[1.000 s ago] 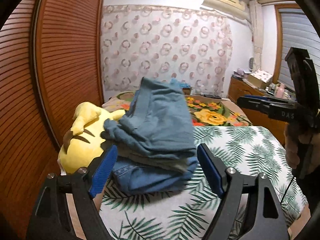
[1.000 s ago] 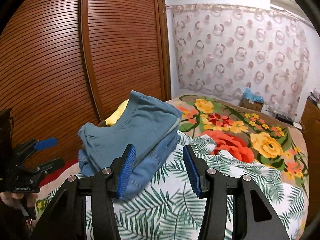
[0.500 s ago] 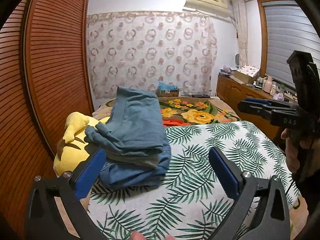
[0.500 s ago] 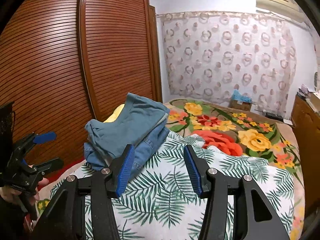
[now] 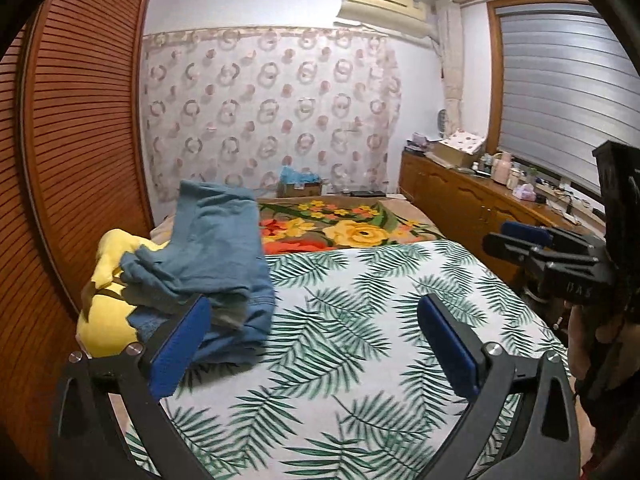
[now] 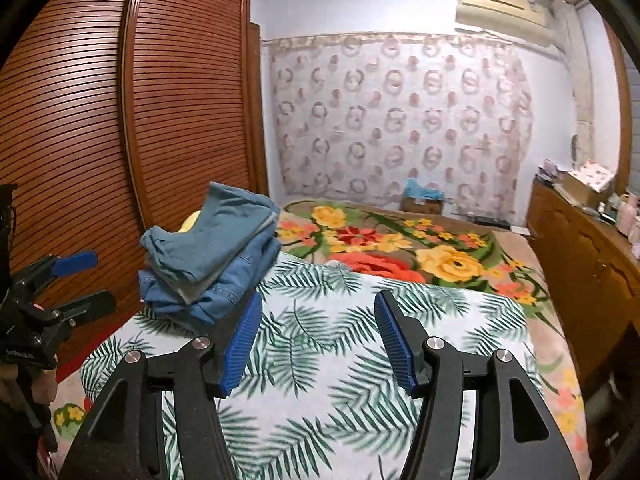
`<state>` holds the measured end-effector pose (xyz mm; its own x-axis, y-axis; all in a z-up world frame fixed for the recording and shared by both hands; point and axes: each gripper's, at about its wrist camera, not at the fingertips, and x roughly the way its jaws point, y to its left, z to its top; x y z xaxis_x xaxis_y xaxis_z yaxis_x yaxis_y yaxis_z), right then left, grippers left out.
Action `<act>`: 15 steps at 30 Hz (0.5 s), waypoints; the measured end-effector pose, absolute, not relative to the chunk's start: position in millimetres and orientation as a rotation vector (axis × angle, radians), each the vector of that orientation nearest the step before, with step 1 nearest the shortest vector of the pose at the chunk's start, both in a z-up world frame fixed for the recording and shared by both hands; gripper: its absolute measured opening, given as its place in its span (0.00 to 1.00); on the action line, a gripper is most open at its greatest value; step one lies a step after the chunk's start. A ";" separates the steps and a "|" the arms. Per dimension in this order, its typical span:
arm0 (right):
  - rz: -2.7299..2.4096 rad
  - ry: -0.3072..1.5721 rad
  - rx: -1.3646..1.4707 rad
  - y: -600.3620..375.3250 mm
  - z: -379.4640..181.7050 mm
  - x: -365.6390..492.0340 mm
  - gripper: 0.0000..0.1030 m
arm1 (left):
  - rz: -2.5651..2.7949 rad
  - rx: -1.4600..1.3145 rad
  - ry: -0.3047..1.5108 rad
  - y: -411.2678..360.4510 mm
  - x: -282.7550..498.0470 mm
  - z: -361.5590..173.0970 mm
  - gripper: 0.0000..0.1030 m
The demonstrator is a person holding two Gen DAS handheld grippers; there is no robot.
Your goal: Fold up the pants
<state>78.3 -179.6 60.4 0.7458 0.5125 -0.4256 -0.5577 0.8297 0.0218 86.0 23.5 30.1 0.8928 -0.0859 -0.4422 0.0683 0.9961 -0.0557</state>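
A stack of folded blue pants (image 5: 212, 256) rests on the left side of the leaf-print bed cover (image 5: 360, 320), a teal pair on top and denim beneath. My left gripper (image 5: 314, 340) hovers in front of the stack with its jaws wide open and nothing between them. In the right wrist view the same stack (image 6: 212, 256) lies up and to the left of my right gripper (image 6: 319, 340), whose jaws are opening, only the bed cover showing between the blue pads. Each gripper appears in the other's view: the right gripper (image 5: 504, 236), the left gripper (image 6: 98, 278).
A yellow plush toy (image 5: 104, 320) lies behind the stack against the slatted wooden wardrobe (image 6: 120, 120). A floral blanket (image 5: 352, 232) covers the far half of the bed. A wooden sideboard (image 5: 460, 204) with bottles and boxes runs along the right wall.
Both grippers have drawn back from the pants stack, which now sits farther away and to the left. The left jaws have spread wider; the right jaws have widened a little.
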 end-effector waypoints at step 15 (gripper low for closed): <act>0.493 0.447 -0.068 -194.0 70.7 29.6 0.59 | -0.069 -0.047 0.501 -3.0 68.3 24.3 1.00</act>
<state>29.6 -194.0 70.7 0.7870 0.4422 -0.4302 -0.4714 0.8809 0.0430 68.3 -3.0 24.3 0.8749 -0.0772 -0.4781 0.0542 0.9966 -0.0618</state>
